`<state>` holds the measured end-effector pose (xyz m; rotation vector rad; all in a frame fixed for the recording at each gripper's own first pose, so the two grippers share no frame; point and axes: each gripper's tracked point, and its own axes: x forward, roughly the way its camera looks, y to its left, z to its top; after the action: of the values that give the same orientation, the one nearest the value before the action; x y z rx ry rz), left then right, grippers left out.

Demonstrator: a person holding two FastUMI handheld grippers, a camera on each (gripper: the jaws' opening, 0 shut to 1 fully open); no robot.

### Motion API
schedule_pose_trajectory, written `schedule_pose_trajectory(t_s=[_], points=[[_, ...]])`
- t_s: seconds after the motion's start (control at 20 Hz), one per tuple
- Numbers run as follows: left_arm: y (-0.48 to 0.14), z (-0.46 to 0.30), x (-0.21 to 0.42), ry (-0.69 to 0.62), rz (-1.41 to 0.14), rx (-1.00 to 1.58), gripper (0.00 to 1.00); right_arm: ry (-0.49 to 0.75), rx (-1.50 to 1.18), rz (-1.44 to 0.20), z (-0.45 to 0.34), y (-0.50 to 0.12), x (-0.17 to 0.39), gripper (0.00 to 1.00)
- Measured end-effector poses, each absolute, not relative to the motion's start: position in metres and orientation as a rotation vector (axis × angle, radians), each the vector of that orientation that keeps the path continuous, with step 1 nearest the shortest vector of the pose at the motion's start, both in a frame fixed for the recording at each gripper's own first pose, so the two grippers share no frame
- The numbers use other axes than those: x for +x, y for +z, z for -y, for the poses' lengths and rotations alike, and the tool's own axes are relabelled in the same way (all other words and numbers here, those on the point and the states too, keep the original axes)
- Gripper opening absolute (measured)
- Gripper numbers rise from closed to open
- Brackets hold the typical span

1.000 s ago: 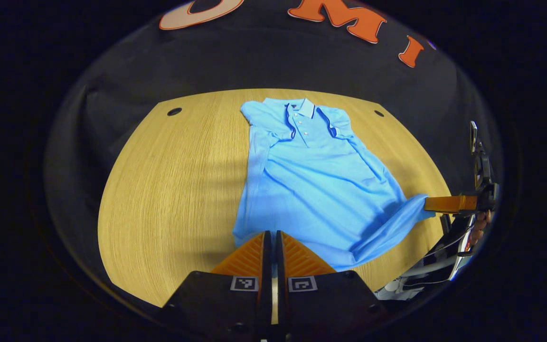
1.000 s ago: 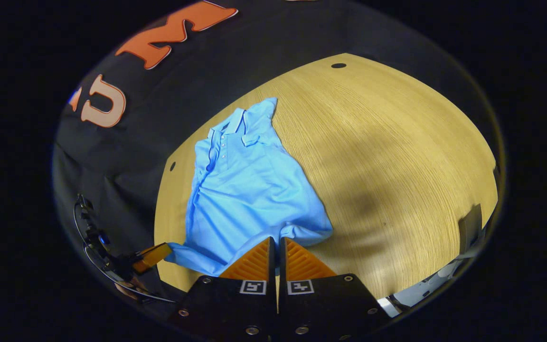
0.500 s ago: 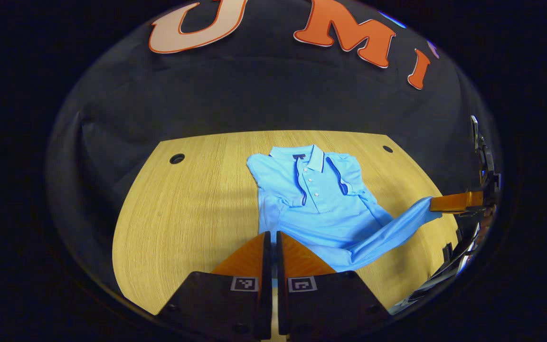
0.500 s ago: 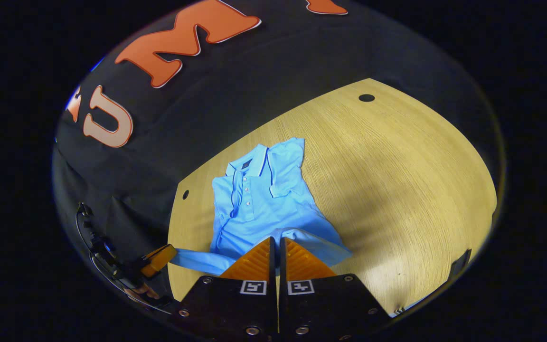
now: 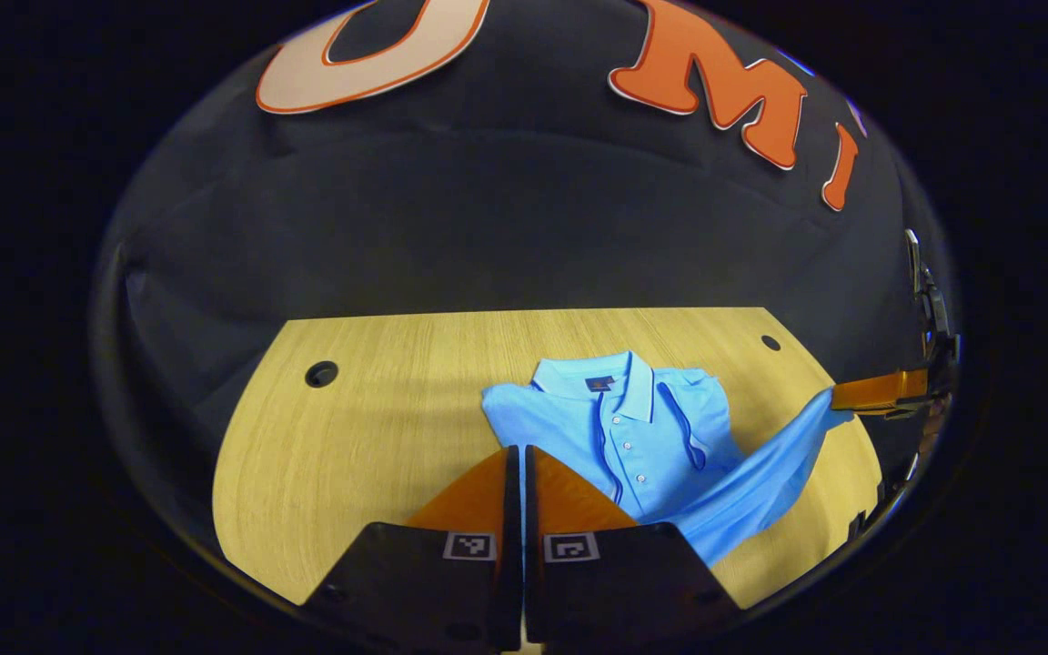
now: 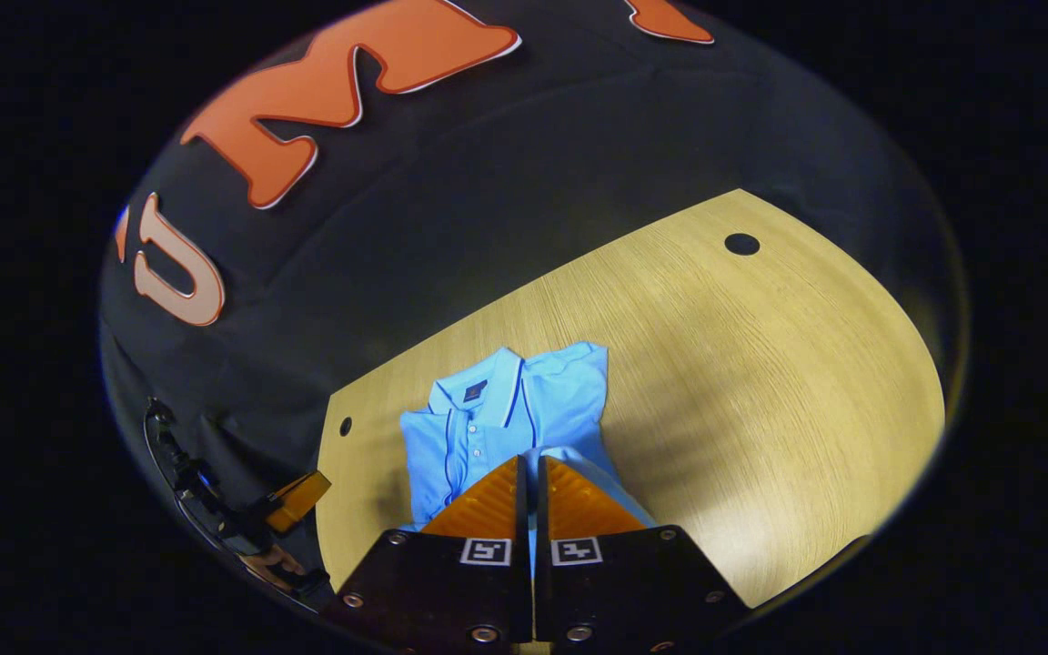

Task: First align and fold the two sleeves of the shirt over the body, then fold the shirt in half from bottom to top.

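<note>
A blue polo shirt (image 5: 638,428) lies collar-away on the wooden table (image 5: 378,428), both sleeves folded in over the body. My left gripper (image 5: 517,452) is shut on the shirt's bottom hem, raised over the chest. At the right edge of the left gripper view, the right gripper (image 5: 838,398) pinches the other hem corner, and lifted fabric stretches between the two. In the right gripper view, the right gripper (image 6: 529,461) is shut on the hem just short of the shirt's (image 6: 488,423) collar. The left gripper (image 6: 310,491) and a hand show at the far left.
The table has a round cable hole at each far corner (image 5: 321,373) (image 5: 770,342), and one of them shows in the right gripper view (image 6: 741,244). Bare wood (image 6: 760,382) stretches right of the shirt. The booth's black cloth hangs behind the table's far edge.
Both grippers have carried the hem up and forward toward the collar. The lower body is now covered, and the collar sits much closer to both sets of fingers.
</note>
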<state>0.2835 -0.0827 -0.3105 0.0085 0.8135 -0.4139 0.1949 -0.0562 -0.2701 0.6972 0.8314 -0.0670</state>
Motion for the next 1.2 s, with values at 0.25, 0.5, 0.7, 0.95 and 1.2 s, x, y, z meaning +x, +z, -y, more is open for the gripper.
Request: schedule_pose_trajectory(t_s=[0.25, 0.5, 0.7, 0.95, 1.2], points=[[-0.370, 0.084, 0.237, -0.545, -0.954, 0.003, 0.47, -0.077, 0.665, -0.880, 0.052, -0.295, 0.195, 0.02], [-0.415, 0.068, 0.186, -0.509, -1.086, -0.030, 0.61, -0.086, 0.677, -0.896, 0.051, -0.303, 0.185, 0.02], [-0.430, 0.072, 0.181, -0.449, -1.121, -0.096, 0.72, -0.091, 0.686, -0.904, 0.052, -0.307, 0.176, 0.02], [-0.427, 0.080, 0.186, -0.419, -1.091, -0.140, 0.11, -0.108, 0.707, -0.907, 0.054, -0.309, 0.164, 0.02], [-0.403, 0.076, 0.192, -0.441, -1.013, -0.130, 0.04, -0.110, 0.721, -0.890, 0.052, -0.302, 0.159, 0.02]])
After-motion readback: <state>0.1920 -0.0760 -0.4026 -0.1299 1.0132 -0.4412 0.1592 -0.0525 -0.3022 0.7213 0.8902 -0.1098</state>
